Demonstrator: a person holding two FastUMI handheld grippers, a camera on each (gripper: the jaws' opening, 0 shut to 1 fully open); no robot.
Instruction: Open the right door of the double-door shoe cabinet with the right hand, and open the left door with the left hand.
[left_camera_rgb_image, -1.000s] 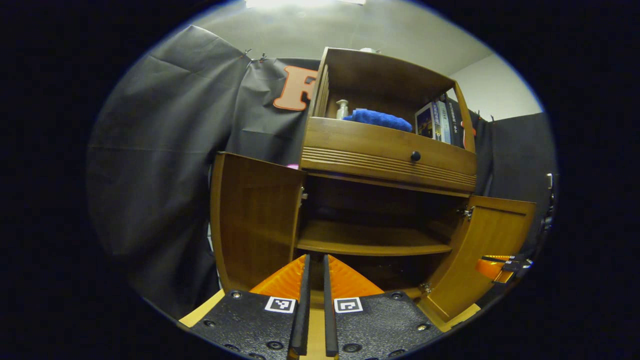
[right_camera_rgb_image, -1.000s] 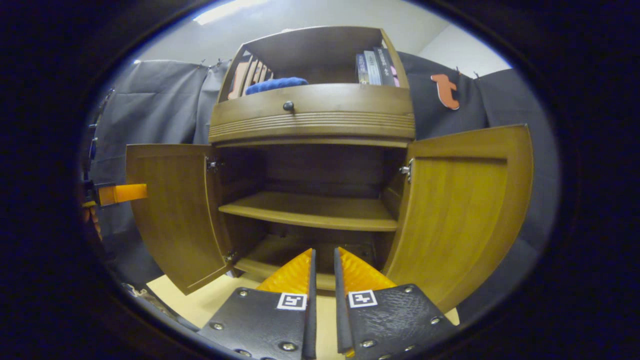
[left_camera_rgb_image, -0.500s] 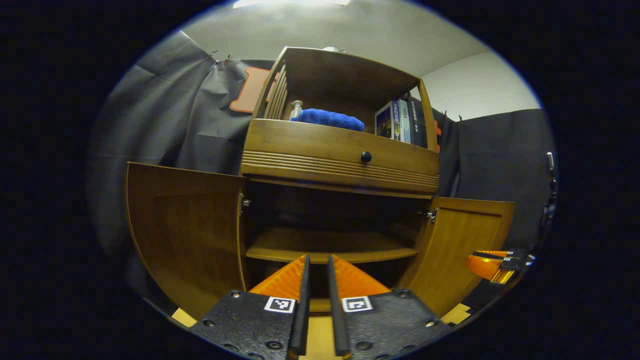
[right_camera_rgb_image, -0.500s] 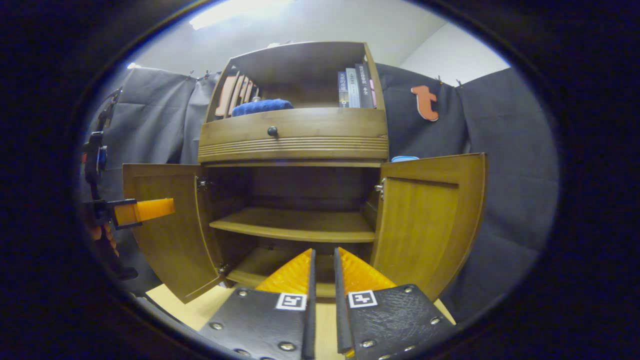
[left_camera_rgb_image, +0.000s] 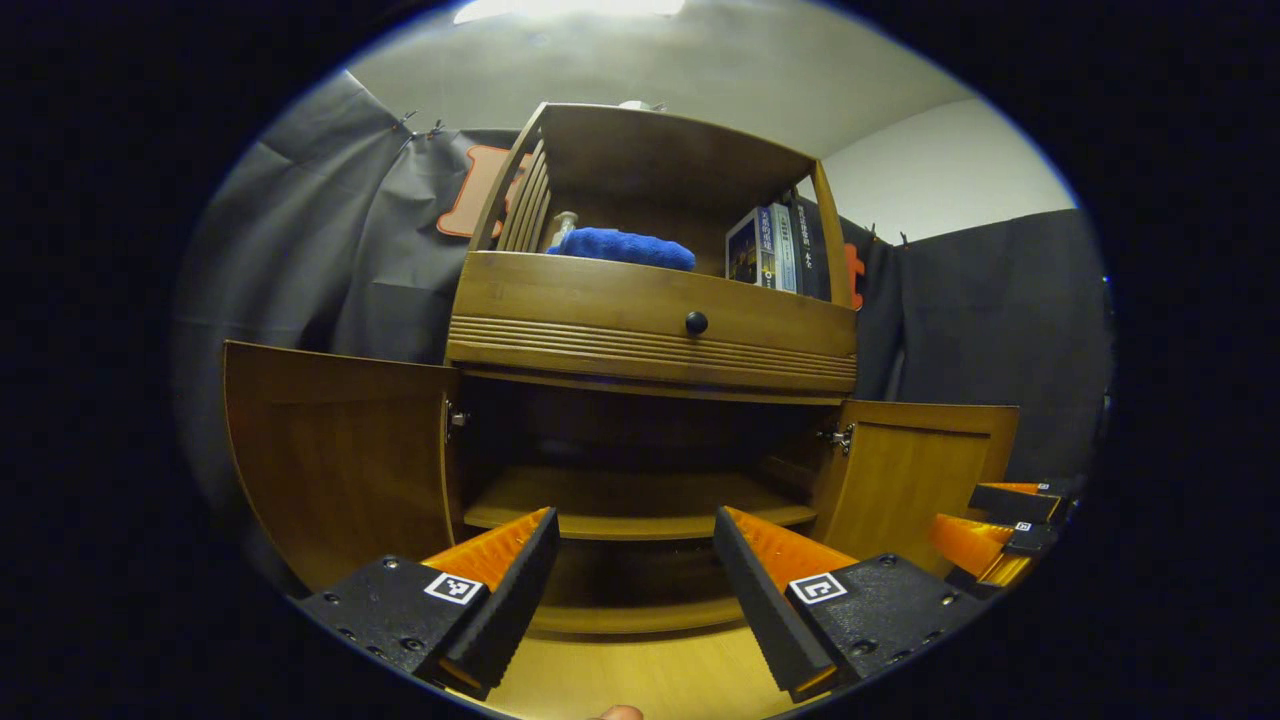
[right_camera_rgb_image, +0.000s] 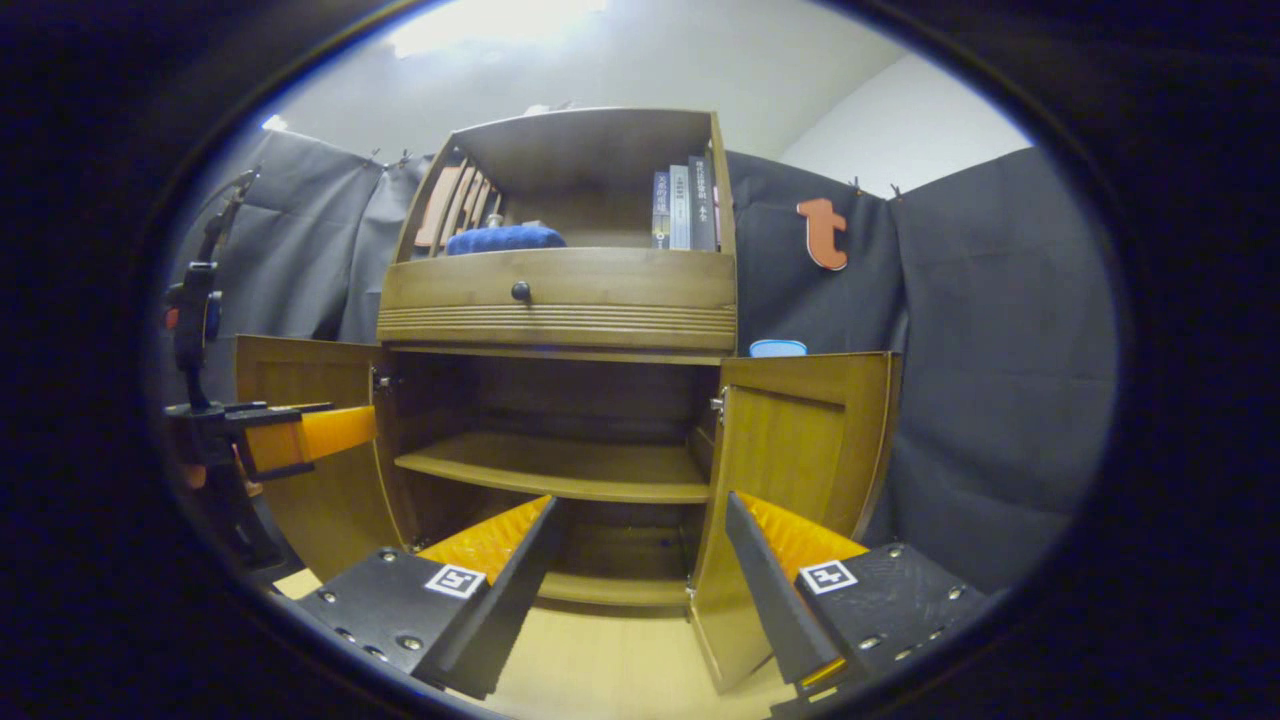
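The wooden shoe cabinet (left_camera_rgb_image: 650, 320) (right_camera_rgb_image: 560, 300) stands ahead with both lower doors swung wide. Its left door (left_camera_rgb_image: 335, 455) (right_camera_rgb_image: 300, 480) hangs out to the left and its right door (left_camera_rgb_image: 915, 470) (right_camera_rgb_image: 790, 470) to the right, baring an inner shelf (left_camera_rgb_image: 630, 500) (right_camera_rgb_image: 560, 470). My left gripper (left_camera_rgb_image: 635, 525) is open, back from the cabinet, with nothing between its fingers. My right gripper (right_camera_rgb_image: 640, 515) is open too, holding nothing. In the left gripper view the right gripper (left_camera_rgb_image: 990, 525) shows at the far right; in the right gripper view the left gripper (right_camera_rgb_image: 290, 440) shows at the far left.
A drawer with a dark knob (left_camera_rgb_image: 696, 322) (right_camera_rgb_image: 520, 291) sits above the doors. The top shelf holds a blue towel (left_camera_rgb_image: 620, 247) (right_camera_rgb_image: 505, 240), a bottle (left_camera_rgb_image: 565, 228) and books (left_camera_rgb_image: 765, 248) (right_camera_rgb_image: 680, 205). Light wooden floor (left_camera_rgb_image: 640, 675) lies in front. Black cloth walls surround the cabinet.
Both grippers went from shut to open and drew back from the cabinet. The left view swung so the whole cabinet now sits more centred. Both doors stay open.
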